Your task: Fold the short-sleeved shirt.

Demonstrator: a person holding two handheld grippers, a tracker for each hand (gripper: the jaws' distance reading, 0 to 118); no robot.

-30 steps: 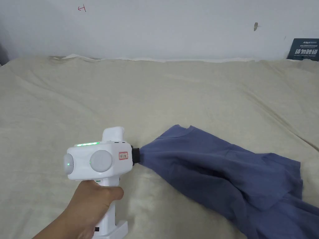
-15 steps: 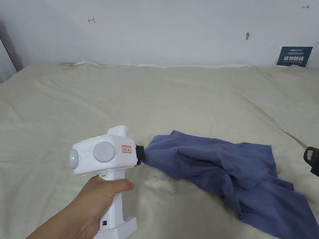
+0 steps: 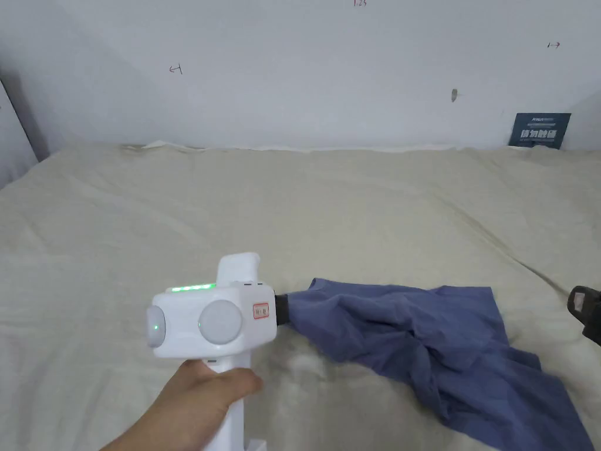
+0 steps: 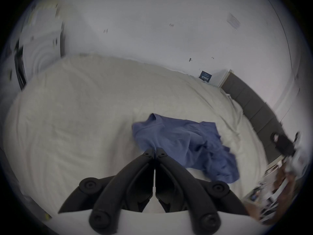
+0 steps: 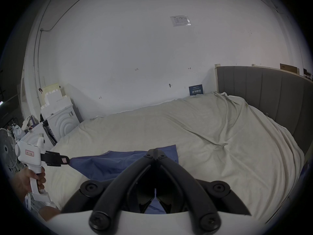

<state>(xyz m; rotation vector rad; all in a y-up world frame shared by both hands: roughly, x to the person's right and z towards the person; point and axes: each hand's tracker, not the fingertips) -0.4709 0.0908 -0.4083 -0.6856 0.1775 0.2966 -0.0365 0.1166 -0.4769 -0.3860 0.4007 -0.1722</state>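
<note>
While the blue shirt (image 3: 422,346) lies rumpled on the bed (image 3: 293,199), one end of it is drawn out to a point, pinched by the left claw (image 3: 283,309). The cloth is soft and thin-looking, bunched into deep folds through its middle, with one flatter squared corner on the side away from that claw and a looser end trailing toward the near edge of the bed — part of it cut off at the edge of the head view. Beneath the shirt the cream bedsheet is matte and lightly creased, with a long ridge running off beyond the shirt's far corner.

In the left gripper view the two black jaws are pressed together at their tips, the shirt's edge caught between them. A hand (image 3: 193,405) grips the smooth white plastic handle.

The right claw (image 5: 156,151) hangs above the shirt's squared corner. In its own view the jaws meet at the tips with nothing visibly between them — the shirt sits behind and below. In the head view just a dark sliver of it shows, past the shirt.
</note>
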